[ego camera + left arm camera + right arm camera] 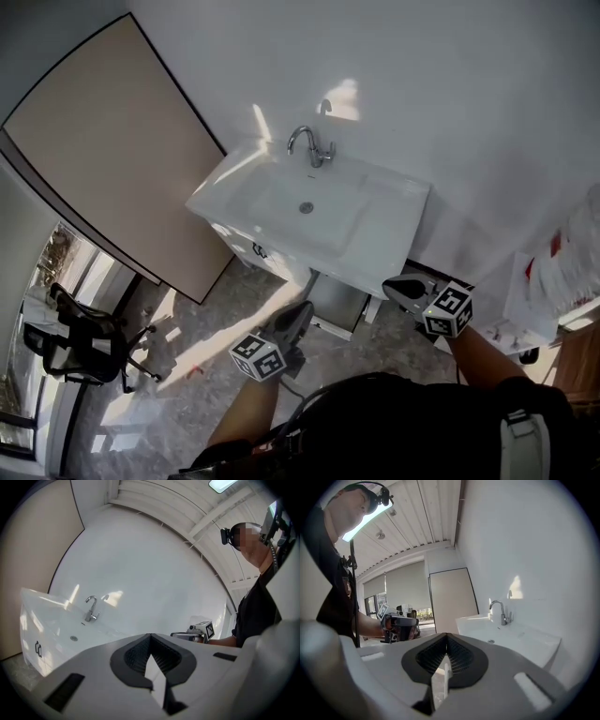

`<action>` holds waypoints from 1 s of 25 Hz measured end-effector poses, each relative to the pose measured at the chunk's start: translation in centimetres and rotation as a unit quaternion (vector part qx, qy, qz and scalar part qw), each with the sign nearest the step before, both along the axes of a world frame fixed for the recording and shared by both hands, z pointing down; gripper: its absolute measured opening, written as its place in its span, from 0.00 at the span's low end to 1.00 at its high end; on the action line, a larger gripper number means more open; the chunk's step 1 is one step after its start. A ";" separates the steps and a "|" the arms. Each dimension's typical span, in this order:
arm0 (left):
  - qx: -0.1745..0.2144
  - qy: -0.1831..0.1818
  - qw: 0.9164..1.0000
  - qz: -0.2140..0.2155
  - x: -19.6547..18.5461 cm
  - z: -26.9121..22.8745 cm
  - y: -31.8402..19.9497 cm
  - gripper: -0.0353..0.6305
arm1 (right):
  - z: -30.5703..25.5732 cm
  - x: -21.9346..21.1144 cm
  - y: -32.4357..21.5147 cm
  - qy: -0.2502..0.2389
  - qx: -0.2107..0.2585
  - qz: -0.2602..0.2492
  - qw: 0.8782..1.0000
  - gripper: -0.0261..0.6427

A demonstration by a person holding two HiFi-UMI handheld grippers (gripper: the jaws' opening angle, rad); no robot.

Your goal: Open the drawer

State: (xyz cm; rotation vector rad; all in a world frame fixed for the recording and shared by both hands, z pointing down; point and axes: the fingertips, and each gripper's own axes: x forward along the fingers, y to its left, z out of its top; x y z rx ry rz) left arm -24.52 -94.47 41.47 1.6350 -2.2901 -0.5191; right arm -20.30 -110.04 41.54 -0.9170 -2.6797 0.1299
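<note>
Head view, white drawer (248, 246), seemingly shut

Closed and empty: left gripper (296, 320), right gripper (404, 289).

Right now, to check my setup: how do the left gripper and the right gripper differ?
In the head view the left gripper sits lower, over the floor; the right gripper sits by the front right corner of the sink. The left gripper points up and right, the right gripper leftward. Both are shut and empty.
</note>
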 end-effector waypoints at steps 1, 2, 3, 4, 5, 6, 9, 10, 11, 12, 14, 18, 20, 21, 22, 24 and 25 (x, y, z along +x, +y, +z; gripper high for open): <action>-0.002 -0.010 1.000 -0.005 0.0 -1.2 0.1 0.05 | -0.8 0.0 -0.3 -0.003 0.003 0.001 1.000 0.04; -0.004 -0.020 1.000 -0.010 0.1 -2.3 0.2 0.05 | -1.5 0.0 -0.6 -0.005 0.010 0.003 1.000 0.04; -0.006 -0.032 0.999 -0.014 0.2 -3.4 0.3 0.05 | -2.0 -0.1 -0.9 -0.007 0.019 0.005 1.000 0.04; -0.007 -0.046 0.999 -0.018 0.2 -4.4 0.4 0.05 | -2.6 -0.2 -1.2 -0.009 0.025 0.007 1.000 0.04; -0.007 -0.062 0.998 -0.022 0.2 -5.3 0.6 0.05 | -3.2 -0.2 -1.5 -0.012 0.026 0.009 1.000 0.04; -0.007 -0.076 0.997 -0.027 0.3 -6.2 0.8 0.05 | -3.9 -0.3 -1.7 -0.015 0.025 0.010 1.000 0.04; -0.005 -0.101 0.994 -0.043 1.1 -8.3 1.9 0.05 | -5.7 0.1 -1.7 -0.020 0.019 0.016 0.999 0.04; -0.003 -0.105 0.993 -0.048 1.2 -8.9 2.3 0.05 | -6.2 0.3 -1.5 -0.023 0.019 0.017 0.999 0.04; 0.000 -0.107 0.993 -0.053 1.3 -9.5 2.7 0.05 | -6.9 0.3 -1.4 -0.026 0.017 0.018 0.999 0.04; 0.002 -0.109 0.992 -0.058 1.3 -10.0 3.1 0.05 | -7.5 0.2 -1.3 -0.030 0.014 0.019 0.999 0.04; 0.005 -0.114 0.991 -0.069 1.5 -10.7 3.8 0.05 | -8.7 0.2 -1.1 -0.035 0.003 0.017 0.999 0.04; 0.012 -0.118 0.989 -0.088 2.3 -11.6 5.3 0.05 | -10.7 0.6 0.0 -0.041 -0.022 -0.002 0.999 0.04; 0.014 -0.119 0.988 -0.093 2.5 -11.9 5.7 0.05 | -11.3 0.6 0.4 -0.046 -0.032 -0.014 0.998 0.04; 0.012 -0.120 0.988 -0.095 2.6 -12.1 5.9 0.05 | -11.5 0.5 0.6 -0.048 -0.034 -0.017 0.998 0.04; 0.011 -0.122 0.988 -0.098 2.7 -12.1 6.1 0.05 | -11.5 0.5 0.7 -0.048 -0.034 -0.019 0.998 0.04; 0.013 -0.124 0.987 -0.104 2.8 -11.9 6.4 0.05 | -11.3 0.3 1.0 -0.048 -0.031 -0.022 0.998 0.04; 0.014 -0.124 0.986 -0.106 2.9 -11.9 6.6 0.05 | -11.2 0.3 1.1 -0.047 -0.032 -0.023 0.998 0.04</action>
